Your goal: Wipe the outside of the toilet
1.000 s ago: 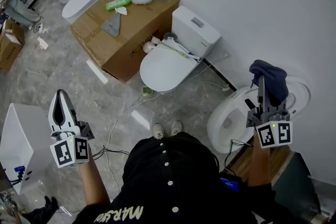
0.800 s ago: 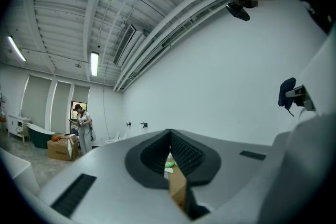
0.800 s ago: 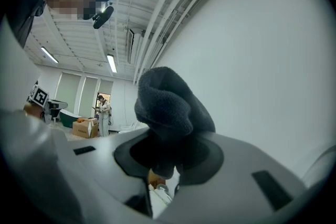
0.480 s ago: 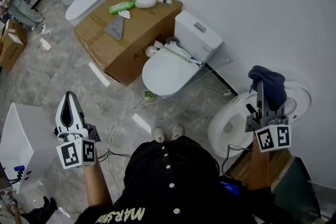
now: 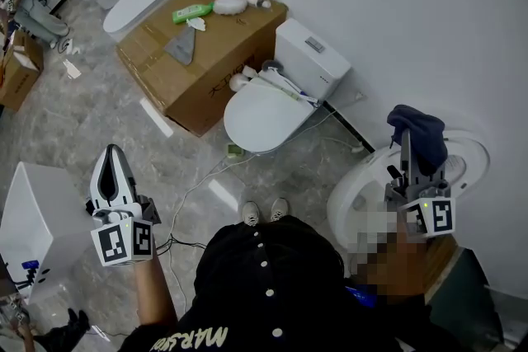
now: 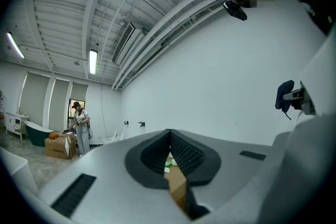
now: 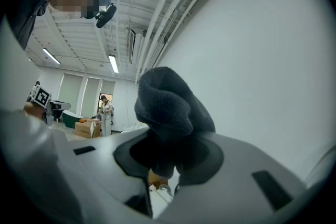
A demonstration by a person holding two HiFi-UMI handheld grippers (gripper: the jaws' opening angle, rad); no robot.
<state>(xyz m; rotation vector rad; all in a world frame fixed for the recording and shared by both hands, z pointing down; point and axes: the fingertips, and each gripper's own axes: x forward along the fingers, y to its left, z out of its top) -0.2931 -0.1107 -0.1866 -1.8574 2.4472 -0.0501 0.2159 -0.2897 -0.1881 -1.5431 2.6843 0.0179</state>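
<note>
Toilet (image 5: 356, 192) at near right remained unwiped: right claw (image 5: 408, 146), clamped on dark cloth (image 5: 421, 130), barely shifted above it; left claw (image 5: 110, 156) closed, empty.

A white toilet (image 5: 262, 115) at centre frame, beside a brown cardboard box (image 5: 206, 45) topped by a green bottle (image 5: 191, 10) — all on a grey marbled floor (image 5: 99, 119). At right, a dark navy cloth (image 5: 421, 130) in the grey right claw (image 5: 407, 146); lower left, the white left claw (image 5: 108, 154) carries black-and-white square markers (image 5: 122, 243).
</note>
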